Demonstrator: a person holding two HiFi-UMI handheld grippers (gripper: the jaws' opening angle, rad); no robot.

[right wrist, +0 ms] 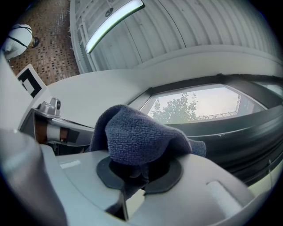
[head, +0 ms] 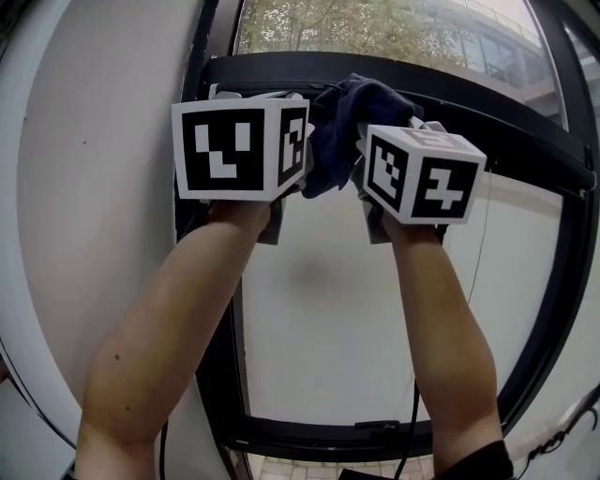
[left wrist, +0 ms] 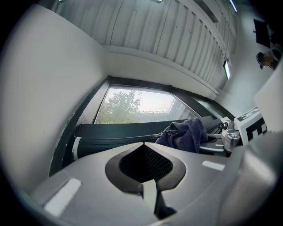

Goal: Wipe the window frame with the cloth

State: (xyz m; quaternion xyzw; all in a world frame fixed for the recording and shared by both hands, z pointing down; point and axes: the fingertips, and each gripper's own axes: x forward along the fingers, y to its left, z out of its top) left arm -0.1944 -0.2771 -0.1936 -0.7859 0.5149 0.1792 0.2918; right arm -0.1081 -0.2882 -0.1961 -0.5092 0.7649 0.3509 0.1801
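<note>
A dark blue cloth (head: 339, 120) is bunched against the black window frame's horizontal bar (head: 511, 127). My right gripper (head: 373, 127) is shut on the cloth (right wrist: 135, 137), which drapes over its jaws and hides the tips. My left gripper (head: 255, 96) is just left of it, by the frame's left upright, its jaws together with nothing between them. In the left gripper view the cloth (left wrist: 185, 134) hangs at the right beside the bar (left wrist: 110, 132). The right gripper view shows the frame (right wrist: 250, 128) curving past on the right.
A white wall (head: 103, 187) borders the window on the left. A frosted lower pane (head: 356, 319) lies below the bar, with the bottom frame rail (head: 319, 436) and a thin cable (head: 413, 422). Trees (head: 319, 28) show through the upper pane.
</note>
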